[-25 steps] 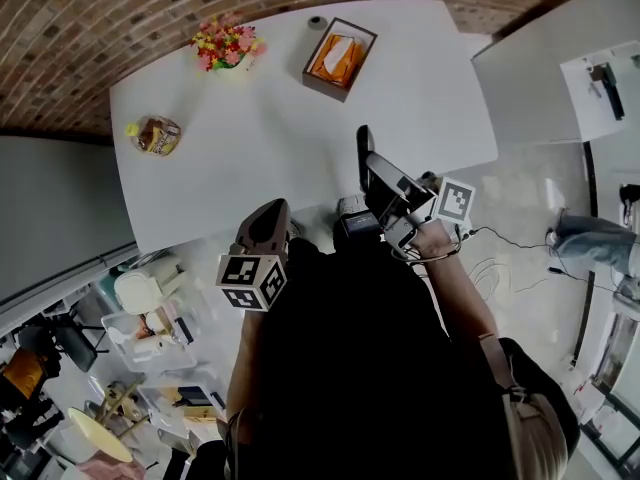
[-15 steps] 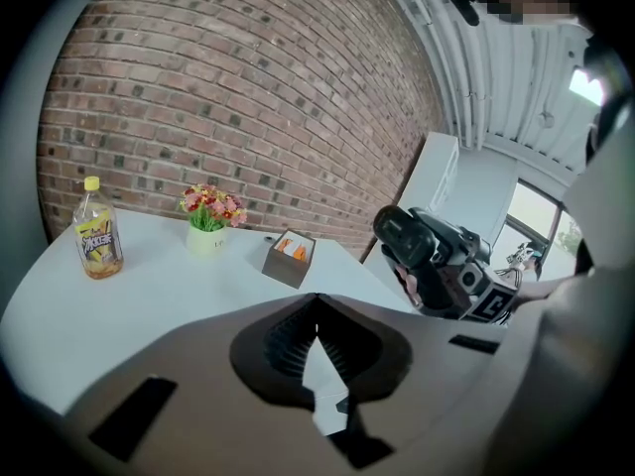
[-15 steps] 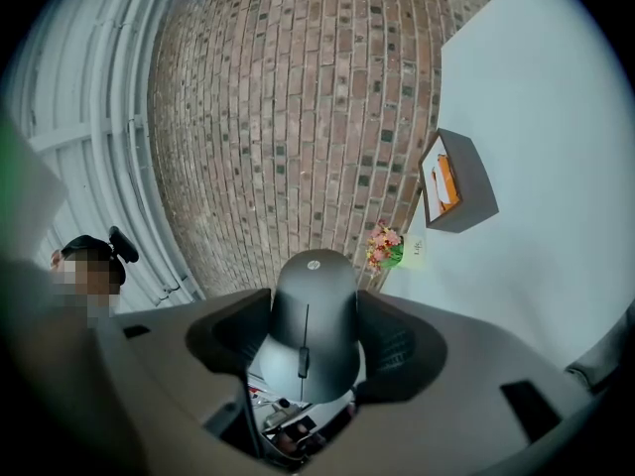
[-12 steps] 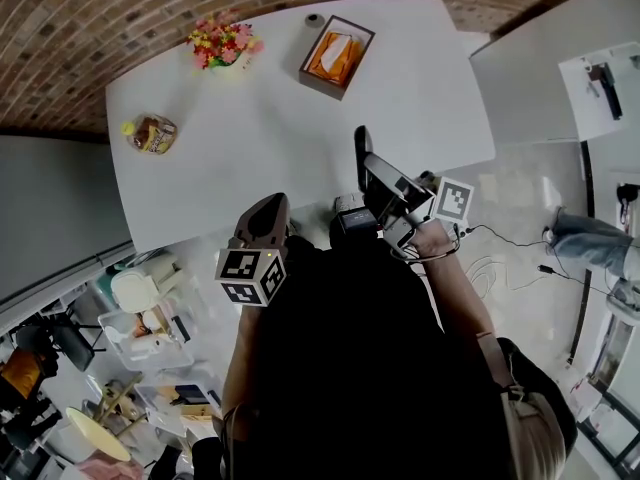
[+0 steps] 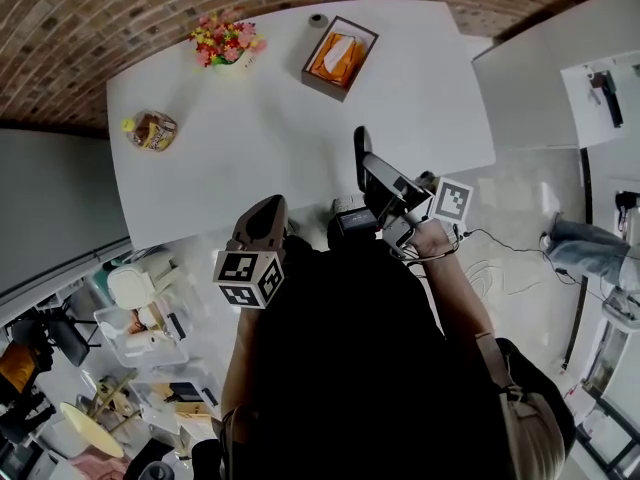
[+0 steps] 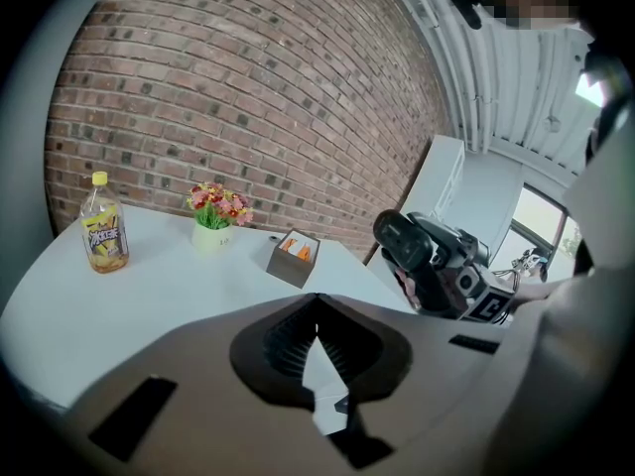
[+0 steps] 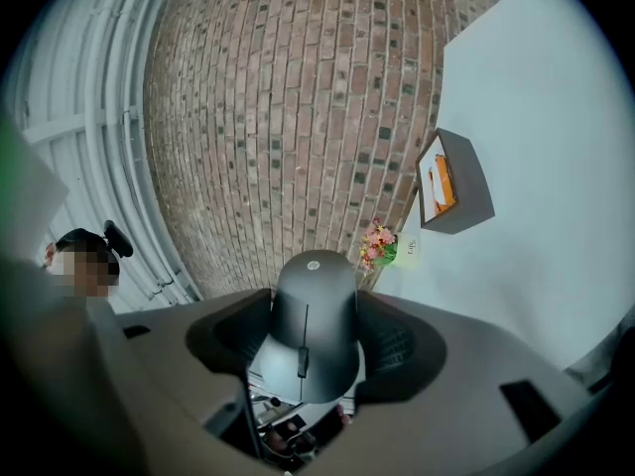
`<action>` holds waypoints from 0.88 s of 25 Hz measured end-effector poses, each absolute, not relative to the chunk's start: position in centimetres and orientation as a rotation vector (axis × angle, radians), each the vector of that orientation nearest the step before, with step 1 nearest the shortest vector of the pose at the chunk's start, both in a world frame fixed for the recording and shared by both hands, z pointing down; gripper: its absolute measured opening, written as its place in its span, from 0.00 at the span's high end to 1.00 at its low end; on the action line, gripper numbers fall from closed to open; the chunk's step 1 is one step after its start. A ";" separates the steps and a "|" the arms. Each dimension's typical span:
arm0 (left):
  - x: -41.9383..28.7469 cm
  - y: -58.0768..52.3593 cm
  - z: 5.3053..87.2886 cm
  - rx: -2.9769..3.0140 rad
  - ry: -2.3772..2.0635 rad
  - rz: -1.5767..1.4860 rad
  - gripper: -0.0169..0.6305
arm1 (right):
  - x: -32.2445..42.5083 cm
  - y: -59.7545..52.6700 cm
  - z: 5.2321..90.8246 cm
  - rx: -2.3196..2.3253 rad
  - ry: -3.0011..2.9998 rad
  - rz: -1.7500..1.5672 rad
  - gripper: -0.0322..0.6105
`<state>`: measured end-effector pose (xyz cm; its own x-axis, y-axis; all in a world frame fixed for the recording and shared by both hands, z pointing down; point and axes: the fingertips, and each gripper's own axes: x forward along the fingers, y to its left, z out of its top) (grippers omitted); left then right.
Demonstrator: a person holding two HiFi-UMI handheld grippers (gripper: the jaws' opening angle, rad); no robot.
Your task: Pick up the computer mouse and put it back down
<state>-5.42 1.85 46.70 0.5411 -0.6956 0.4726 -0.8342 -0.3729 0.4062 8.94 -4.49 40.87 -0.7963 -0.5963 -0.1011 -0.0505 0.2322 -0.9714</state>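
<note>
Centre frame over the white table [image 5: 250,148], computer mouse [image 7: 316,325] clamped between the right tongs [image 7: 317,315], left tongs [image 5: 266,216] lower left, closed on nothing.

From my head view the mouse [image 5: 359,146] shows only as an edge-on sliver, its lower end lost against my right gripper [image 5: 367,173]. The round thing [image 5: 317,20] at the table's [image 5: 250,148] 12 o'clock is too small to tell. The bottle's [image 6: 103,236] label is blurred.

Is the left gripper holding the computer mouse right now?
No, the left gripper has its jaws together with nothing between them; the black computer mouse is clamped in the right gripper.
</note>
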 end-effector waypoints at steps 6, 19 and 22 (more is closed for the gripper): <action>-6.1 2.5 46.6 2.138 -1.263 0.283 0.96 | 8.7 -4.8 41.8 -0.604 2.078 -1.615 0.51; -7.8 3.8 47.0 2.057 -1.347 0.268 0.96 | 7.2 -6.3 47.1 -0.678 2.186 -1.690 0.51; -8.3 4.3 47.0 2.037 -1.365 0.264 0.96 | 6.5 -6.5 48.0 -0.675 2.212 -1.706 0.51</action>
